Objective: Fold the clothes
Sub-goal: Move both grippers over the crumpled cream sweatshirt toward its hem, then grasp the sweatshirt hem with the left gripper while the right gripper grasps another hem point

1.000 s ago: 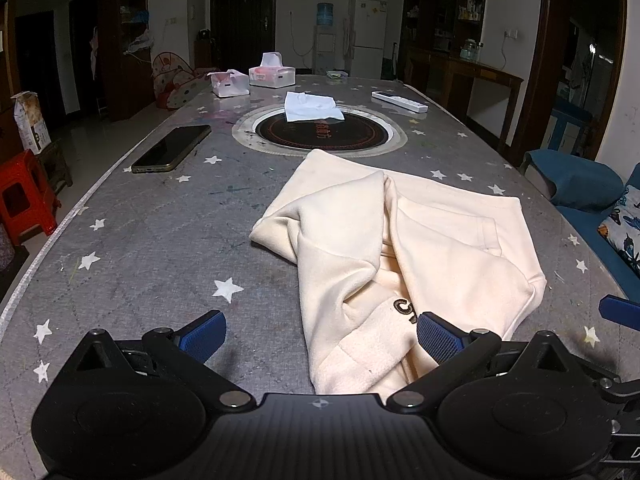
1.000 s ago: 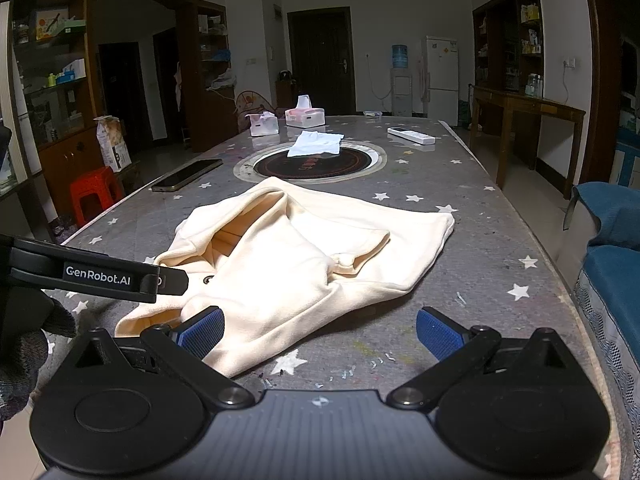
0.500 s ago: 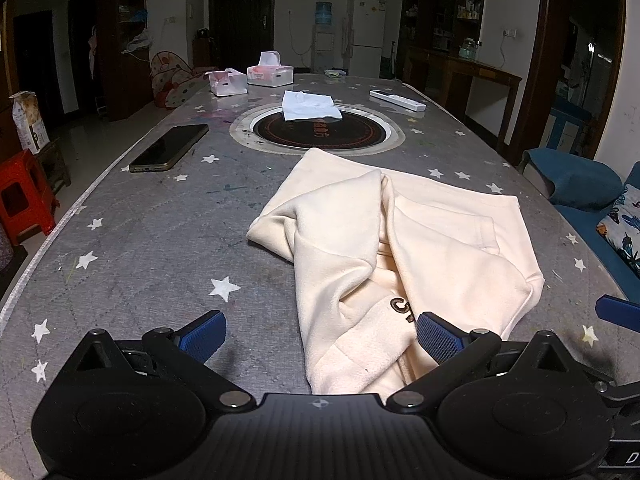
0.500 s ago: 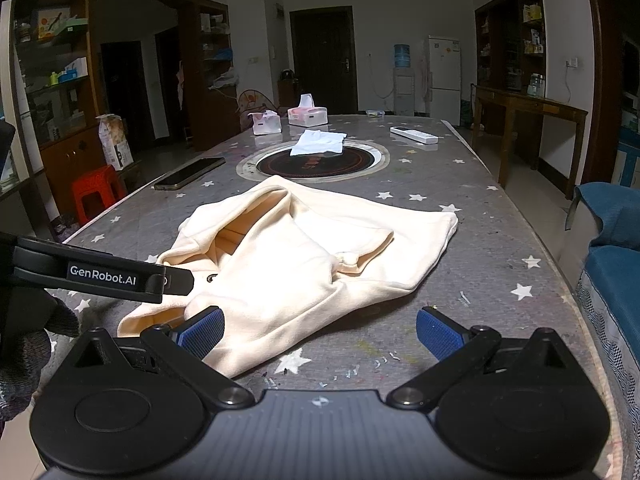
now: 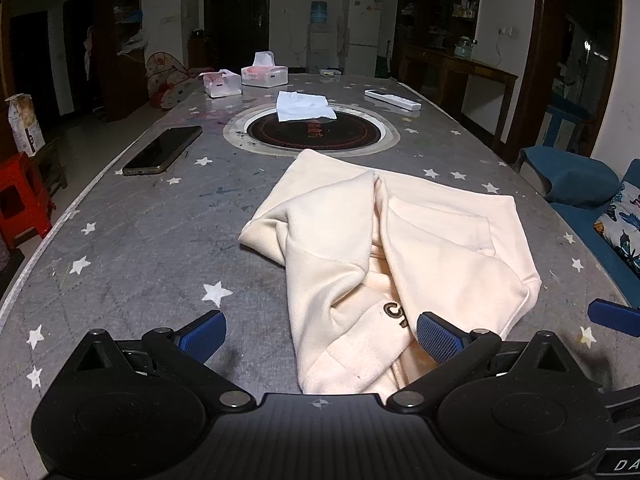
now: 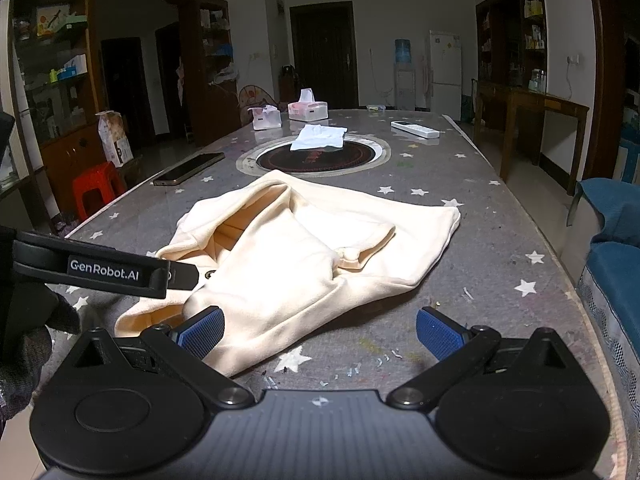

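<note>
A cream sweatshirt lies crumpled and partly folded on the grey star-patterned table. My left gripper is open at the garment's near edge, its right pad over the cloth and its left pad over bare table. In the right wrist view the same sweatshirt spreads ahead. My right gripper is open, its left pad at the cloth's near hem, its right pad over bare table. The left gripper's black body reaches in from the left.
A phone lies at the left edge. A round hotplate inset holds a white tissue. Two tissue boxes and a remote sit at the far end. A blue sofa stands to the right, a red stool to the left.
Both grippers have drifted slightly backward and stay open; the sweatshirt has not moved on the table.
</note>
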Motion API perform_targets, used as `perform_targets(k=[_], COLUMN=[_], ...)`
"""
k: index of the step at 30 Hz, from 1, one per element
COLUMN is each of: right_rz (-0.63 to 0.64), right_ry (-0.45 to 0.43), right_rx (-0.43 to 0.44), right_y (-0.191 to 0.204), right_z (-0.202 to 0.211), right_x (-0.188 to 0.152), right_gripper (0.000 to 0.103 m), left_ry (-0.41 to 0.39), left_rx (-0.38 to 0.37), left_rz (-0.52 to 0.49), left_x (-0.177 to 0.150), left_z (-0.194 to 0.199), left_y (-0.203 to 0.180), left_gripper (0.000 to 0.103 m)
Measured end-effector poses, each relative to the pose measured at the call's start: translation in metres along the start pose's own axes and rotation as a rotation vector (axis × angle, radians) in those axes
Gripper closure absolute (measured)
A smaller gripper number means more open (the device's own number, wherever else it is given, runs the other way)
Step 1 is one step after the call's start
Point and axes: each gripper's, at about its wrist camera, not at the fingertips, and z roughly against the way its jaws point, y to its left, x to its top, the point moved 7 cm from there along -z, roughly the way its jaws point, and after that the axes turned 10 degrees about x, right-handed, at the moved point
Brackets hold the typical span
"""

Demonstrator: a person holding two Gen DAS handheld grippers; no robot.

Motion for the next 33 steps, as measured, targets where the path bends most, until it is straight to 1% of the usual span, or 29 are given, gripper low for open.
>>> perform_targets(k=[7, 13, 21, 25, 28, 30, 32, 33], right_rz=[-0.019, -0.034, -0.032, -0.022, -0.010, -0.004, -0.003, -0.001], right_ry=[0.010, 0.014, 0.017, 0.015, 0.018, 0.021, 0.024, 0.024], right_rx=[-0.015, 0.000, 0.028, 0.039, 0.045, 0.049, 0.057, 0.060], right_y=[-0.007, -0.014, -0.021, -0.023, -0.022, -0.023, -0.024, -0.024], right_z=[-0.007, -0.014, -0.024, -0.031, -0.036, -0.040, -0.045, -0.046], right_x=[0.001, 0.008, 0.023, 0.032, 0.037, 0.039, 0.042, 0.044], right_gripper=[0.000, 0.000, 0.000, 0.001, 0.001, 0.002, 0.004, 0.005], left_ry=[-0.037, -0.063, -0.115, -0.121, -0.107, -0.092, -0.077, -0.069], left_rx=[-0.014, -0.021, -0.026, -0.034, -0.041, -0.055, -0.075, -0.075], left_rz=[-0.024, -0.072, -0.119, -0.156, -0.169, -0.176, -0.195, -0.202], left_x=[0.018, 0.036, 0.074, 0.090, 0.099, 0.102, 0.101, 0.099], left_z=[-0.002, -0.013, -0.032, -0.050, -0.066, -0.076, -0.084, -0.088], left_y=[-0.004, -0.012, -0.021, -0.028, -0.033, -0.034, -0.035, -0.034], left_gripper=[0.000, 0.000, 0.001, 0.001, 0.005, 0.012, 0.016, 0.021])
